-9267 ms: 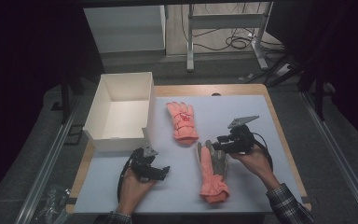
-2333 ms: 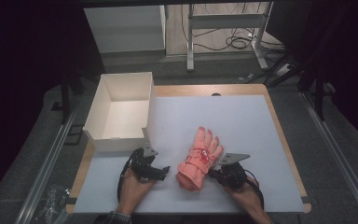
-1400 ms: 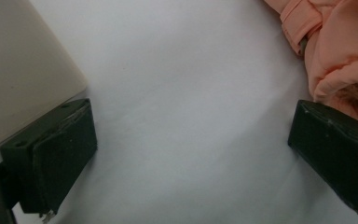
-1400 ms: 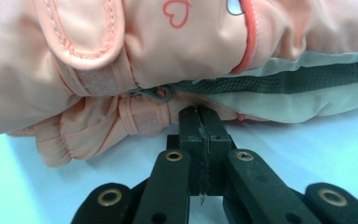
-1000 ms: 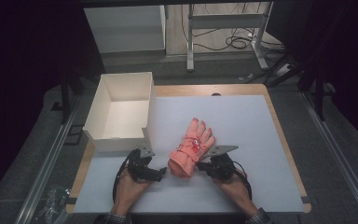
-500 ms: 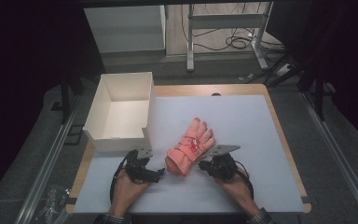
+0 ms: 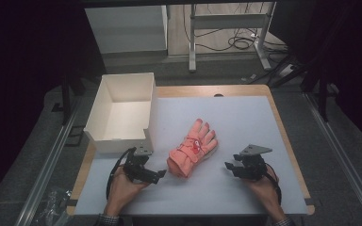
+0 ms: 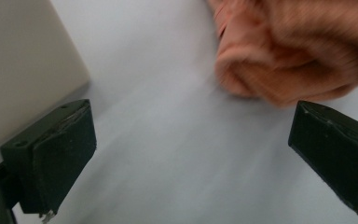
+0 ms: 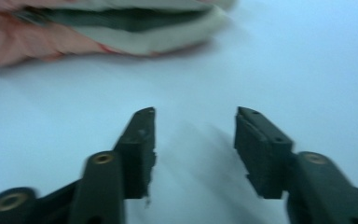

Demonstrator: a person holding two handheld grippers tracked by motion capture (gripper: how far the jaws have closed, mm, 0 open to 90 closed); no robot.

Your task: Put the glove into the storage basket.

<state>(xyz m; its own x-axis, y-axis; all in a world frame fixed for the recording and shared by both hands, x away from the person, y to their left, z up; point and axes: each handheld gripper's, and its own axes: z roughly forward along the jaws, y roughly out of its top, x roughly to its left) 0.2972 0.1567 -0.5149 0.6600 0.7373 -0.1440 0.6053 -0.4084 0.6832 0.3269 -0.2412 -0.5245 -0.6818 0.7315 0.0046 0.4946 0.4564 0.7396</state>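
Observation:
A pair of pink knitted gloves [image 7: 193, 148] lies stacked on the white table mat [image 7: 245, 117], fingers toward the far right, cuffs toward me. My left gripper [image 7: 159, 173] rests just left of the cuffs, open, with nothing between its jaws; the cuff end [image 8: 284, 60] shows ahead of it at the upper right. My right gripper [image 7: 229, 167] is on the mat well to the right of the gloves, open and empty. In the right gripper view the gloves [image 9: 98, 28] lie beyond the jaws at the upper left.
An open white box [image 7: 122, 113] stands at the table's left, its wall [image 8: 23, 70] close to my left gripper. A wooden table edge [image 7: 290, 141] borders the mat on the right. Cables and a metal frame lie on the floor behind.
The right gripper let go of the gloves and drew back to the right. The gloves now lie flat, a little right of where they were. The left gripper stayed put.

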